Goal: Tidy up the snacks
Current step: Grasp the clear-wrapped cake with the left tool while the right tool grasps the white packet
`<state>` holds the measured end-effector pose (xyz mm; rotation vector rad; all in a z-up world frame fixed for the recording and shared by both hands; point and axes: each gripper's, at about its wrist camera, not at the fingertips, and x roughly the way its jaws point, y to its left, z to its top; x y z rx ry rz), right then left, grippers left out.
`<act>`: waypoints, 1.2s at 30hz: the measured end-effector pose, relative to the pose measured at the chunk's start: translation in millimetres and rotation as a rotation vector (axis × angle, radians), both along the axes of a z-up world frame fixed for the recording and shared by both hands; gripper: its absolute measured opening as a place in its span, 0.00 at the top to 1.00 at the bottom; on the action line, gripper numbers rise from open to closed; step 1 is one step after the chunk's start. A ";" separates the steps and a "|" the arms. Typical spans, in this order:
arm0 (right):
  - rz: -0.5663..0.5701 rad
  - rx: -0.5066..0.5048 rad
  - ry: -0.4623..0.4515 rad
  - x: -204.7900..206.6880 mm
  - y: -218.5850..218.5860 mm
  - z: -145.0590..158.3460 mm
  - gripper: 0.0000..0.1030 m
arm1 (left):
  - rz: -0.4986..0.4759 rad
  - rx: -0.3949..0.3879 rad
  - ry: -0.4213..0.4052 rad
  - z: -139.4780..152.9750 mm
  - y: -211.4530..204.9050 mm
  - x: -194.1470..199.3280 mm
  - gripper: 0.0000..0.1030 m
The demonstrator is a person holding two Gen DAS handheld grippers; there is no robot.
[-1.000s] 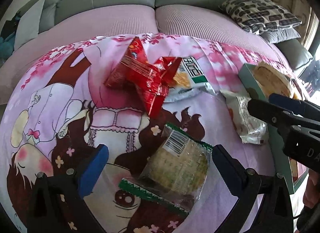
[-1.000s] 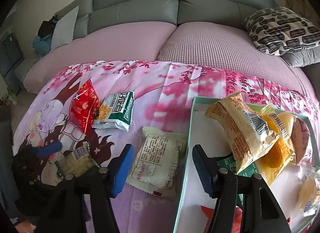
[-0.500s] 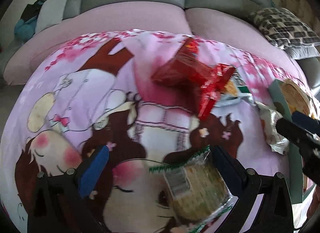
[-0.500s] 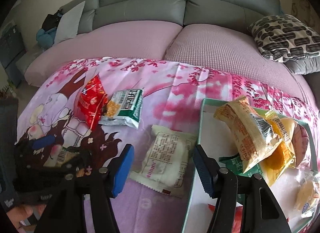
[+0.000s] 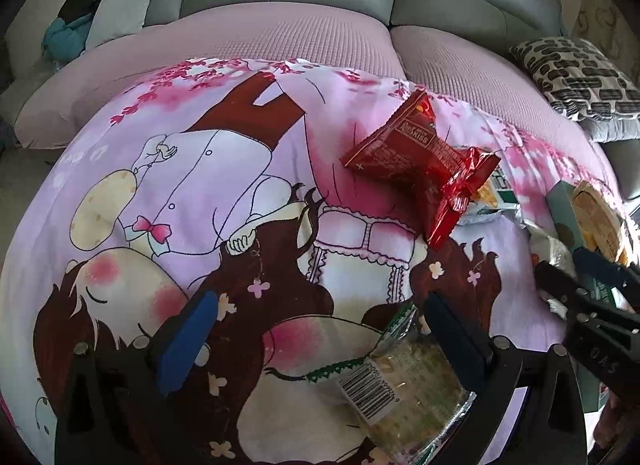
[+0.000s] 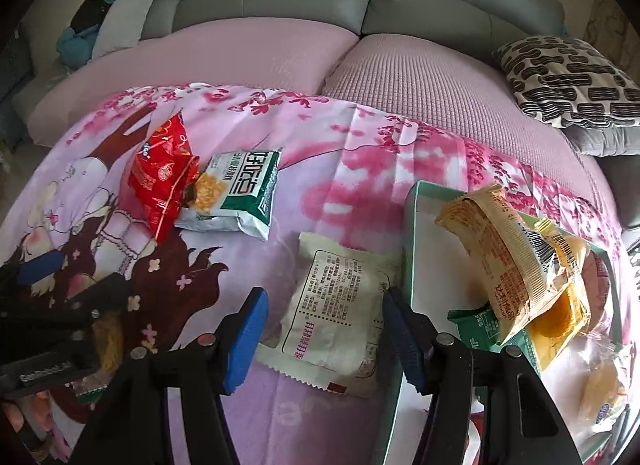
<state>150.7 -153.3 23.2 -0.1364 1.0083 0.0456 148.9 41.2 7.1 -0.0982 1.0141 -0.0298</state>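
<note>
A cream packet (image 6: 340, 313) lies flat on the pink blanket (image 6: 340, 169), touching the left wall of the green tray (image 6: 410, 233), with the right gripper (image 6: 324, 337) poised over its near end. The gripper's blue pads stand apart, one either side of the packet and not pressing it; the jaws are released. The packet's long axis runs away from the gripper and slightly left, roughly along the tray wall, so the pads would meet its two long edges. The right hand is plainly the nearer one to it.

Left of the tray and further off, a red packet (image 6: 160, 181) overlaps a green-and-white packet (image 6: 240, 193). In the left wrist view, the left gripper (image 5: 320, 341) hangs with jaws wide over a clear-wrapped cake (image 5: 404, 381), which lies under its right finger and only partly between the pads; nothing is gripped. That cake lies furthest from the tray.

The count: four packets outside the tray on the blanket — cream, red, green-and-white, and the clear-wrapped cake. Inside the tray are at least five: a tan packet (image 6: 500, 257) on top, a yellow cake (image 6: 560, 305), a green wrapper (image 6: 476, 329), a pinkish one at the far wall and a clear one near the right corner; a red scrap at the near edge may be another.
</note>
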 end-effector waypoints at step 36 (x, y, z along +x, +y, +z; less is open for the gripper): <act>-0.072 0.161 0.097 -46.3 -1.0 -8.3 0.46 | 0.134 -0.072 0.156 0.6 -24.0 -37.2 0.22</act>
